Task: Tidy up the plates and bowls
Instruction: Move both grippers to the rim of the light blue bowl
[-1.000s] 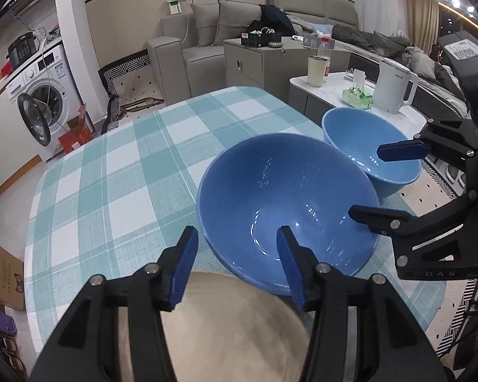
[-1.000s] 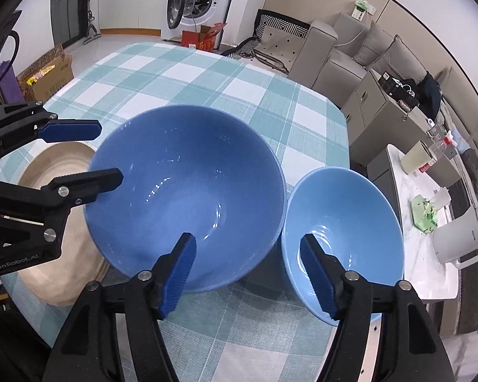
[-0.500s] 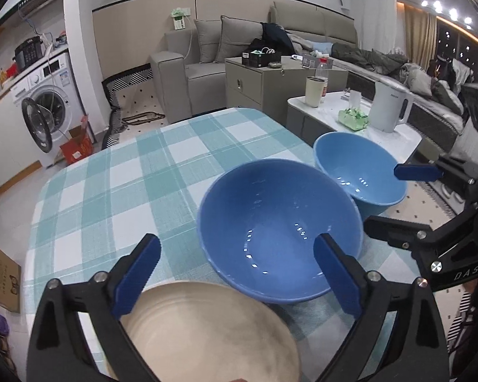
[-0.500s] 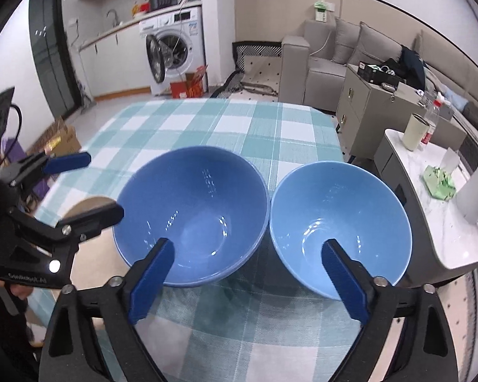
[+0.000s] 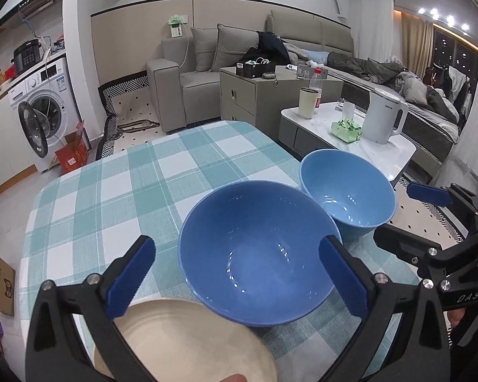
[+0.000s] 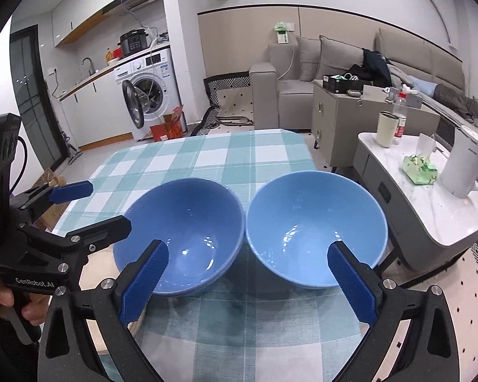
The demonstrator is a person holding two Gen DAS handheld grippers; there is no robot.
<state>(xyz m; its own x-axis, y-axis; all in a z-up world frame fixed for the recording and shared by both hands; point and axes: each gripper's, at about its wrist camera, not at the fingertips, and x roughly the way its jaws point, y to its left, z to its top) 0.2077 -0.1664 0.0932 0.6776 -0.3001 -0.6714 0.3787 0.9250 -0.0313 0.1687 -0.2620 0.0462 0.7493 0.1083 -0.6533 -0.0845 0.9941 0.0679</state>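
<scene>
A dark blue bowl point(image 5: 258, 251) stands on the checked table point(image 5: 127, 184), with a light blue bowl point(image 5: 347, 191) beside it to its right. A beige plate point(image 5: 188, 340) lies at the near edge. My left gripper point(image 5: 239, 273) is open and empty, hovering over the near side of the dark bowl. In the right wrist view, my right gripper point(image 6: 251, 283) is open and empty, above the gap between the dark bowl point(image 6: 184, 232) and the light bowl point(image 6: 315, 226). The left gripper shows there at the left point(image 6: 89, 207).
A white side table point(image 6: 430, 200) with a kettle point(image 6: 465, 165), a cup and a tissue pack stands right of the checked table. A grey cabinet point(image 5: 258, 95), a sofa and a washing machine point(image 5: 44, 117) stand beyond.
Both grippers have opened wide and pulled back and up from the bowls. The dark blue bowl stays on the table beside the light one.
</scene>
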